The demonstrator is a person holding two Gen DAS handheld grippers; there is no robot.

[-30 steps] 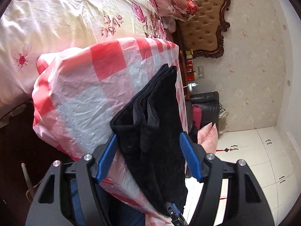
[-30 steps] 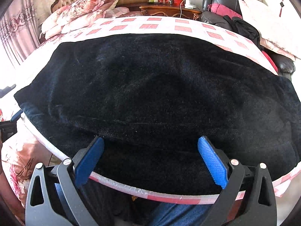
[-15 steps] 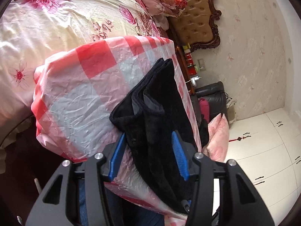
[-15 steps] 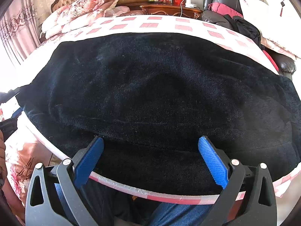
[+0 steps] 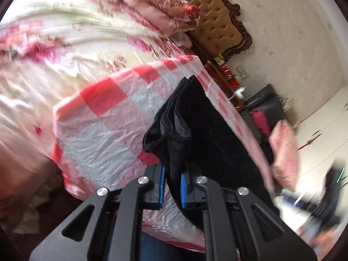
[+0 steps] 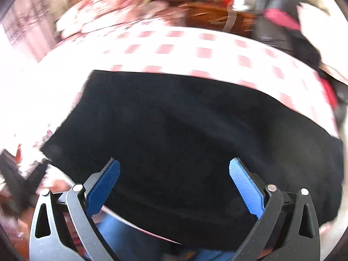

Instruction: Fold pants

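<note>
Black pants (image 5: 206, 130) lie folded lengthwise on a red-and-white checked cloth (image 5: 97, 119) over a table beside the bed. My left gripper (image 5: 172, 171) is at their near end with its jaws closing. A bunched fold of the fabric is pinched between the blue pads (image 5: 162, 182). In the right wrist view the pants (image 6: 184, 119) spread wide across the checked cloth (image 6: 206, 52). My right gripper (image 6: 174, 162) hangs above their near edge, open wide, with nothing between its fingers. Both views are blurred by motion.
A bed with a floral quilt (image 5: 76, 43), pillows (image 5: 163, 2) and a tufted headboard (image 5: 217, 28) lies beyond the table. A wooden nightstand (image 6: 217, 17) and a dark chair (image 5: 267, 106) piled with clothes stand behind. A person's jeans (image 6: 113, 232) show under the table's edge.
The left jaws have closed from wide apart onto the pants' end, and that gripper has rolled and risen a little. The right gripper has lifted away from the pants, staying open.
</note>
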